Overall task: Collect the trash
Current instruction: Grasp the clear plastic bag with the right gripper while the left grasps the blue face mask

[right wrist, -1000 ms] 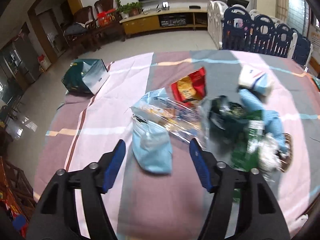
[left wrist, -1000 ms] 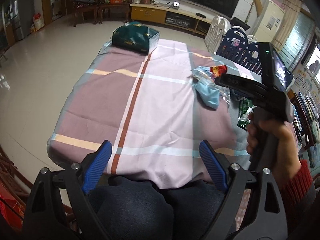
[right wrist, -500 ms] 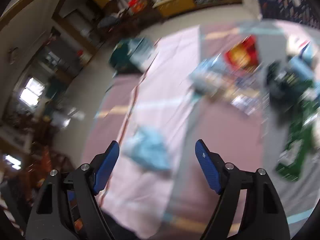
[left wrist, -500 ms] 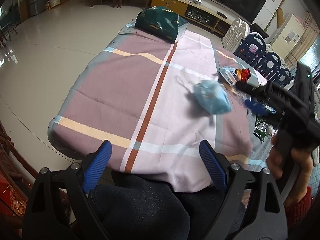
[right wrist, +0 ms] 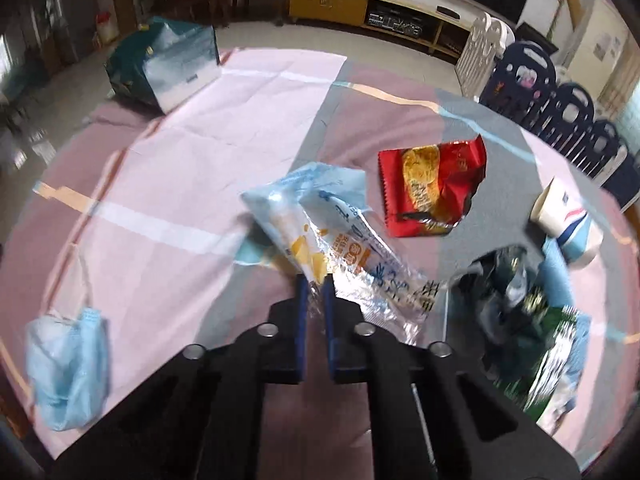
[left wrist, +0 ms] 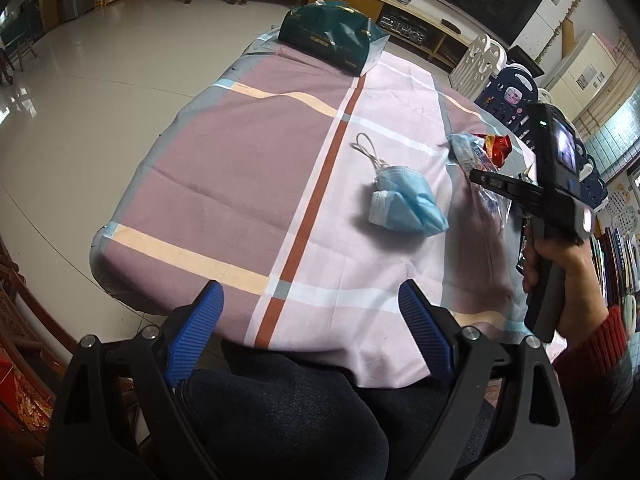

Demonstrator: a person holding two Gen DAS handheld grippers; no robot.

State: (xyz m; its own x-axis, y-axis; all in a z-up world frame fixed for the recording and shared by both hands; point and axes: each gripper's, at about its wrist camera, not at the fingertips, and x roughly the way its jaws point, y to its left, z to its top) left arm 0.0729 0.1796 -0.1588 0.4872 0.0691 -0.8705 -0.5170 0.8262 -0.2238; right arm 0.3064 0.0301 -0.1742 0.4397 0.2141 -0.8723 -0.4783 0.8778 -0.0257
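Note:
My right gripper is shut on the clear tail of a light-blue snack wrapper, which sticks out ahead of the pads over the checked tablecloth. In the left wrist view that gripper is held by a hand at the right, its tip at the wrapper. A crumpled blue face mask lies alone mid-table, and it shows low on the left in the right wrist view. My left gripper stands open and empty over the table's near edge, above the person's lap.
A green gift bag lies at the far end of the table. A red snack packet, a paper cup and a heap of dark and green wrappers lie right of the held wrapper. Fence panels stand beyond.
The mask went from beside the trash heap to the middle of the table and lies loose there. My right gripper swung back to the heap and shut on the blue wrapper. The left stayed open.

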